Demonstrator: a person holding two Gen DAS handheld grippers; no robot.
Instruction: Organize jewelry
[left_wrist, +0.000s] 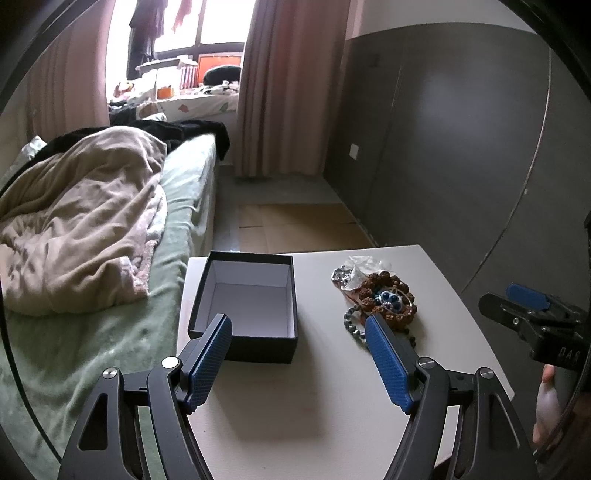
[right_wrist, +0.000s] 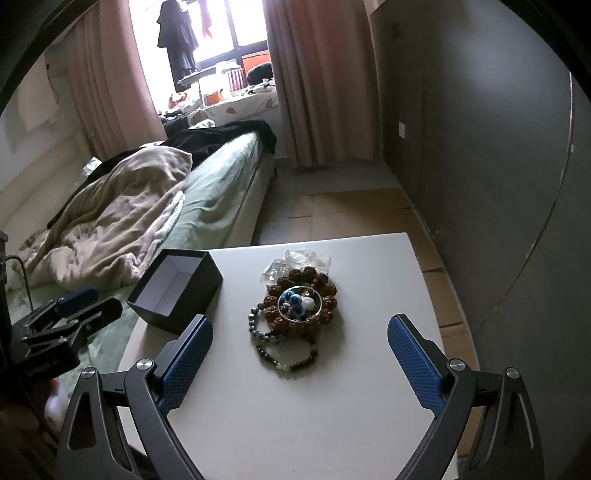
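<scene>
On the white counter (right_wrist: 332, 387) sits a heap of jewelry (right_wrist: 299, 306), and left of it, well apart, an open black box (right_wrist: 175, 288) with a pale, bare inside. The heap is a ring of knobbly brown beads (right_wrist: 325, 286) with a thin metal bangle (right_wrist: 300, 301) and some small blue and white pieces lying inside it; two strands of dark beads (right_wrist: 284, 356) trail toward the near edge, and a crumpled clear bag (right_wrist: 295, 260) lies at the far side, touching the brown beads. The left tool (left_wrist: 299, 339) hovers with its jaws wide apart and nothing between them, one pad over the box's near wall, the other just beside the heap. The right tool (right_wrist: 299, 345) also stands wide open and empty, framing the dark strands from above. All of this looks light. The strands are limp and will likely sag and swing once lifted, so pinching across the cord at mid-loop, with beads either side of the pads, seems safer than gripping a single round bead, which could squirt out. The brown ring looks bulkier and rougher, an easier grip at its rim. The bangle is stiff, smooth and thin, likely slippery; best taken across its wire. The pieces overlap, so lifting one may drag another.
</scene>
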